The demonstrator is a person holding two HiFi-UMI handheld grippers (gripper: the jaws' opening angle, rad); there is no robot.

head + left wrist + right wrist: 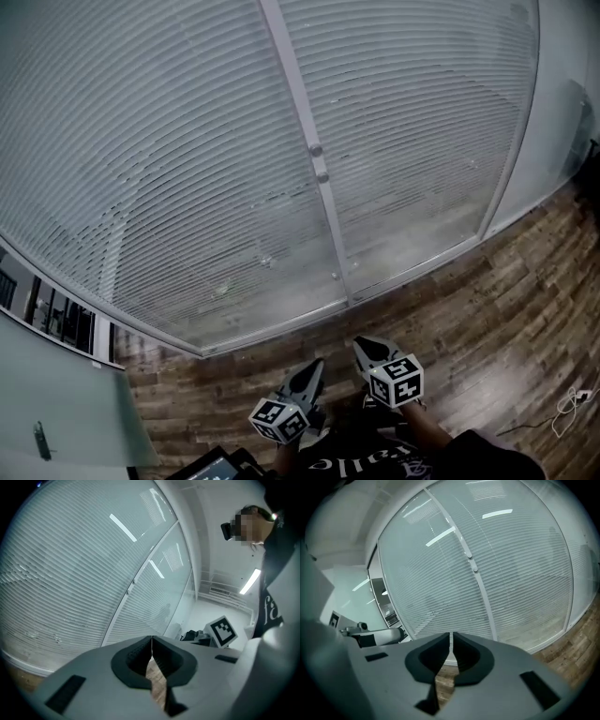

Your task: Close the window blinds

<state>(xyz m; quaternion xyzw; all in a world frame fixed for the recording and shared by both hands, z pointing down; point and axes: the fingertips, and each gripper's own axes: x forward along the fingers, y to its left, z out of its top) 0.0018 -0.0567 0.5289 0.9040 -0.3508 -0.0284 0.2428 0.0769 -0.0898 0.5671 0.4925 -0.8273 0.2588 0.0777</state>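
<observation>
1. Ahead of tongs: window blinds (169, 169) fully lowered, slats shut, white mullion (309, 122) between panels
2. Beneath tongs: wood-plank floor (487, 300)
3. Side by side, clear of blinds: left tongs (315, 367) closed, empty; right tongs (362, 343) closed, empty

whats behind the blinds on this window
The blinds are turned nearly shut, so only dim grey patches show through near the bottom. Whatever lies beyond is covered and cannot be made out.
</observation>
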